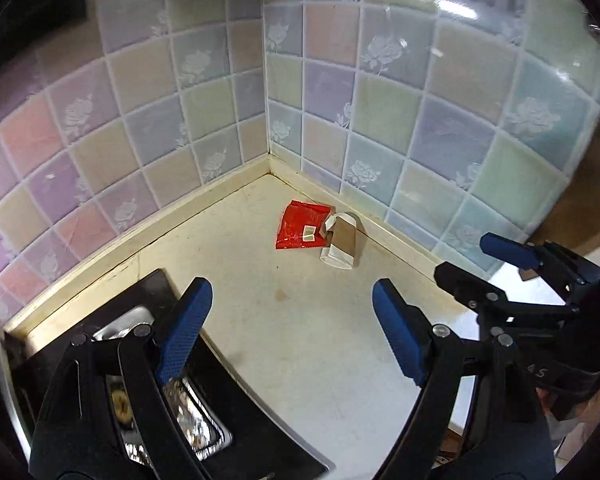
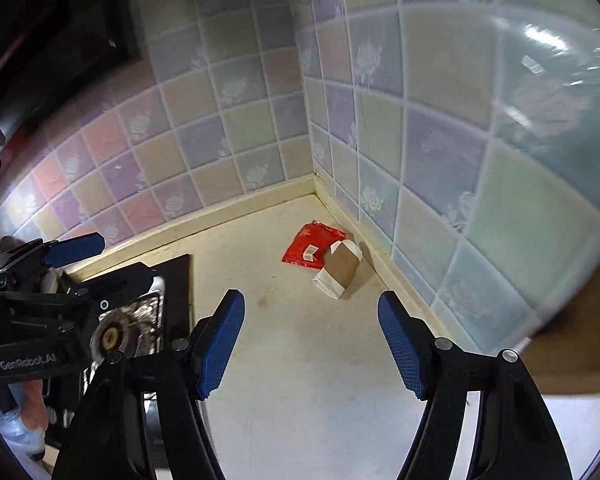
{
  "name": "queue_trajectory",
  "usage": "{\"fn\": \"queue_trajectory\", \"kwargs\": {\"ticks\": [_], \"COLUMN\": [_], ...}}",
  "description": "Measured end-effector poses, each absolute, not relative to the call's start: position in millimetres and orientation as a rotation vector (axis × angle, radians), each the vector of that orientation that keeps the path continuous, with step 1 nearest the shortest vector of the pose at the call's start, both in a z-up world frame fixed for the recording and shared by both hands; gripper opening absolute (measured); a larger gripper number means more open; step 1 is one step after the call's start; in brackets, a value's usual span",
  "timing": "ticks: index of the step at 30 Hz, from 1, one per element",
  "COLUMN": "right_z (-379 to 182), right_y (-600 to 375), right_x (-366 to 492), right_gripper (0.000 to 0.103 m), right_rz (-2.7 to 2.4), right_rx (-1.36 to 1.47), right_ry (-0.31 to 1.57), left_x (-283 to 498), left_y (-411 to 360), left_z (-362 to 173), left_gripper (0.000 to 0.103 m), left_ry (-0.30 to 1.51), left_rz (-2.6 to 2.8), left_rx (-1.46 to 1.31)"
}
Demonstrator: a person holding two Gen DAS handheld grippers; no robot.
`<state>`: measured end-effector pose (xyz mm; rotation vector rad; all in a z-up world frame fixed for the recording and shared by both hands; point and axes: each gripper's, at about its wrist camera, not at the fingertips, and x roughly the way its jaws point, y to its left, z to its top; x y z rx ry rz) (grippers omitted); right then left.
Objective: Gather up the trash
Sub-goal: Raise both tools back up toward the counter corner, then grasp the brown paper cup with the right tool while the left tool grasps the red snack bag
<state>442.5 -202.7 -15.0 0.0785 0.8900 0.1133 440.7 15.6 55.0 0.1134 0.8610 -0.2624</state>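
Far back by the tiled corner, the red wrapper (image 1: 303,230) and paper cup (image 1: 340,246) are lying together, so I am bringing my left gripper (image 1: 292,326) and right gripper (image 2: 311,340) toward them, both wide open and empty.

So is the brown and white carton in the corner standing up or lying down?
Lying down. The carton rests on its side on the countertop, one end overlapping the red wrapper beside it, near the tiled wall.

Dim fisheye views, glare on the tiles (image 1: 456,4), blurred, dark-vignetted edges.
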Motion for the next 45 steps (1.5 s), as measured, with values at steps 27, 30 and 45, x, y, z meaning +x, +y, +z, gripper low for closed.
{"fn": "queue_trajectory", "kwargs": {"ticks": [27,30,45], "right_z": [-267,-276,-277], "right_y": [-231,-229,-234], "right_x": [649,656,631], "right_gripper": [0.062,0.061,0.048], "right_rz": [-0.056,-0.056,-0.110], "right_rx": [0.330,0.350,0.325], "right_ry": [1.120,1.119,1.067], "left_x": [677,681,701], "left_y": [-8,-10,-38], "left_z": [-139,-146,-172], "left_gripper": [0.082,0.082,0.085], "left_ry": [1.130,1.138,1.164], "left_rz": [-0.463,-0.477,-0.474], "left_rx": [-0.017,-0.025,0.059]}}
